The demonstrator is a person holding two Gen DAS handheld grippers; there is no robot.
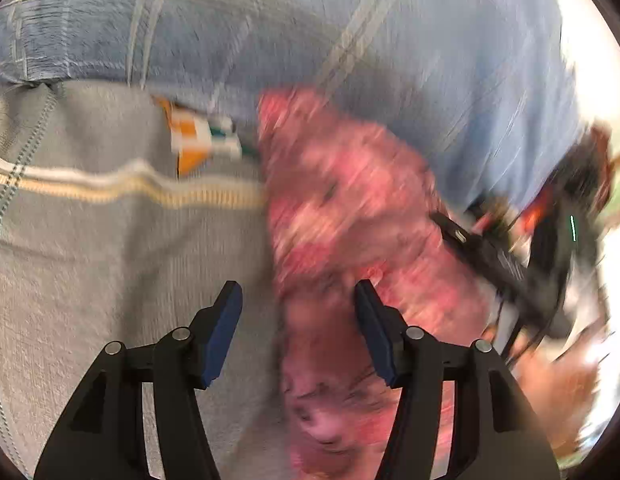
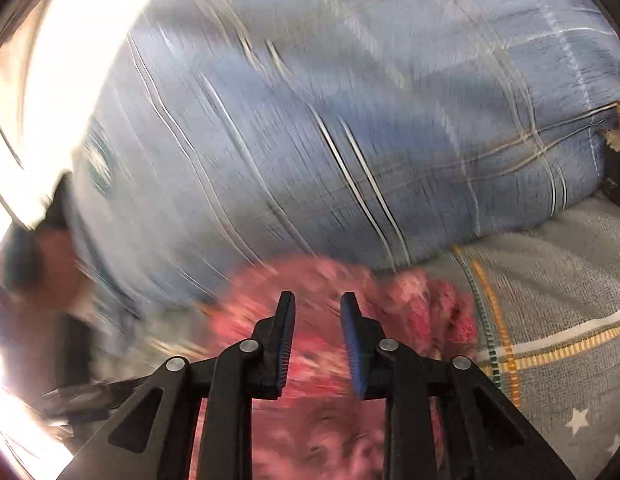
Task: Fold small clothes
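Observation:
A small pink-and-red patterned garment (image 1: pixel 349 208) lies crumpled on a grey blanket (image 1: pixel 90 260); both views are motion-blurred. My left gripper (image 1: pixel 298 296) is open just above the garment's left edge, with nothing between its blue pads. The other gripper (image 1: pixel 509 268) shows as a dark blur at the garment's right side. In the right wrist view the garment (image 2: pixel 421 304) lies under and ahead of my right gripper (image 2: pixel 317 306), whose jaws stand apart and hold nothing.
A blue plaid duvet (image 1: pixel 310 32) is piled behind the garment and fills the top of the right wrist view (image 2: pixel 349 120). The grey blanket (image 2: pixel 569 340) has striped bands and white stars. An orange-white-green tag or cloth (image 1: pixel 194 136) lies by the duvet. A dark object (image 2: pixel 617 176) sits far right.

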